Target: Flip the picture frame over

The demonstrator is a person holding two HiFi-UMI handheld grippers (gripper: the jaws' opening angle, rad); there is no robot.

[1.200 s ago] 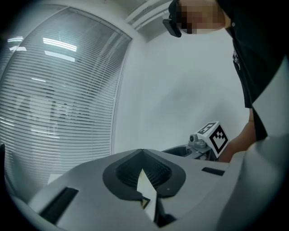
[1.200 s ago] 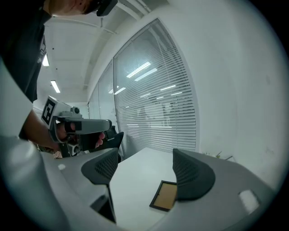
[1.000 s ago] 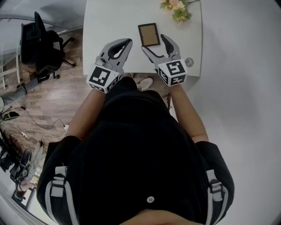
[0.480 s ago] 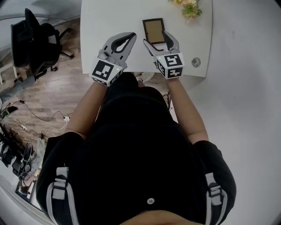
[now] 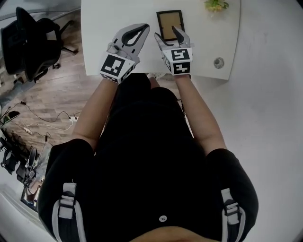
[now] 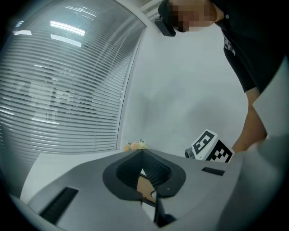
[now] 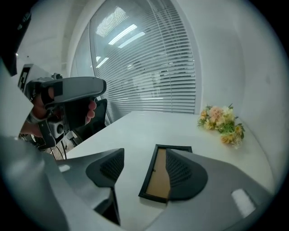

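Nearest the camera, the head view is filled by the person in a black top, both forearms reaching up the picture to the white bench at its top edge.

Left claw: in its own view the jaws stand tip to tip with nothing between them. We class it as closed and empty. It hangs over bare bench to the left of the frame.

Right claw: its own view shows the jaws well apart. They have just been closing, and no pad bears on anything. The claw holds nothing. Its right jaw overhangs the frame, and its left jaw stands over bare bench beside the frame's left long edge, so that edge runs between the jaws.

The frame lies flat at the upper centre of the head view, just beyond the right claw. Its black rim surrounds a brown panel that faces up. We judge this panel to be the backing board.

Beyond it, the flowers lie at the bench's far right, well apart from the frame.

Step in hand, in our judgement: the approach for a grasp, with the flip not yet begun.

The next move calls for the right claw to drop to that left edge and close across the rim. A flat frame offers little purchase, so one jaw must work under the edge. The left claw is placed to steady the frame or take over the turn.
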